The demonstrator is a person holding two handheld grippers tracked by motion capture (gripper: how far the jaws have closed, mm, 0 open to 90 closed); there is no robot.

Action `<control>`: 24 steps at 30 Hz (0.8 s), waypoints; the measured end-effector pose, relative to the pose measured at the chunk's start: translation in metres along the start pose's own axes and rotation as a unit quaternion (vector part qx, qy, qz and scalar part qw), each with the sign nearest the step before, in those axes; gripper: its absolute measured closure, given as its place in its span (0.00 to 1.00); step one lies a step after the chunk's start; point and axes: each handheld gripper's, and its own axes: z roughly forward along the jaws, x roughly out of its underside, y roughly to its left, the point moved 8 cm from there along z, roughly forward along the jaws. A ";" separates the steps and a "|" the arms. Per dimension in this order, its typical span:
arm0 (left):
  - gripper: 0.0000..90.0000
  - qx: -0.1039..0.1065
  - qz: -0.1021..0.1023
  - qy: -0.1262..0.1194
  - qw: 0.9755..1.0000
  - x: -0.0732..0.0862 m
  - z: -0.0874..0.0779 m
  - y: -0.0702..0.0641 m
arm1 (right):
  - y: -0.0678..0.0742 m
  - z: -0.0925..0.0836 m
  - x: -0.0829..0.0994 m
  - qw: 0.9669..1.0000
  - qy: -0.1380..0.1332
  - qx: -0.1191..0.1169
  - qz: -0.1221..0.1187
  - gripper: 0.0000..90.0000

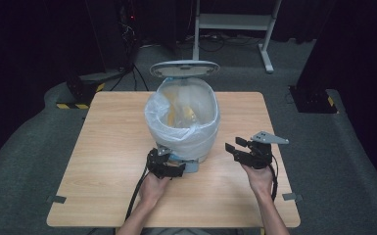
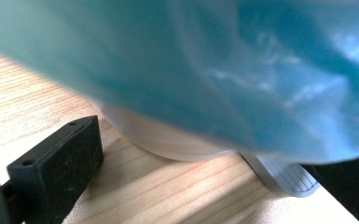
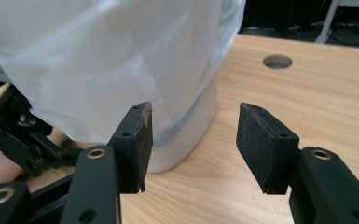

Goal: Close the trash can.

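A white-bagged pedal bin [image 1: 182, 122], lid [image 1: 184, 68] raised, stands mid-worktop [image 1: 103, 147] as I work at its near side. My left tongs [image 1: 172, 168] sit low against the bin's base by the foot pedal [image 2: 284, 176], jaws spread with the pedal between them. My right tongs [image 1: 236, 147] hover just right of the bin, jaws spread, pinching nothing.

A small pedal bin [image 1: 183, 122] stands upright near the middle of the wooden table, its oval lid [image 1: 184, 68] raised open at the back. A translucent white bag [image 1: 201, 132] lines it and folds over the rim; yellowish rubbish [image 1: 181, 115] lies inside. Its grey pedal [image 2: 286, 177] juts out at the base.
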 end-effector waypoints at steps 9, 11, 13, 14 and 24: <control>0.00 0.000 0.001 0.001 1.000 0.000 0.000 0.000 | -0.004 0.005 0.016 1.000 0.009 0.005 0.010 0.51; 0.00 0.000 0.000 0.000 1.000 0.000 0.000 0.000 | -0.005 0.005 0.018 1.000 0.011 0.006 0.010 0.51; 0.00 0.000 0.000 0.000 1.000 0.000 0.000 0.000 | -0.005 0.006 0.020 1.000 0.013 0.008 0.010 0.51; 0.00 0.000 0.000 0.000 1.000 0.000 0.000 0.000 | -0.005 0.007 0.021 1.000 0.015 0.009 0.010 0.51; 0.00 0.000 0.000 0.001 1.000 0.000 0.000 0.000 | -0.008 0.014 0.035 0.999 0.029 0.016 0.012 0.51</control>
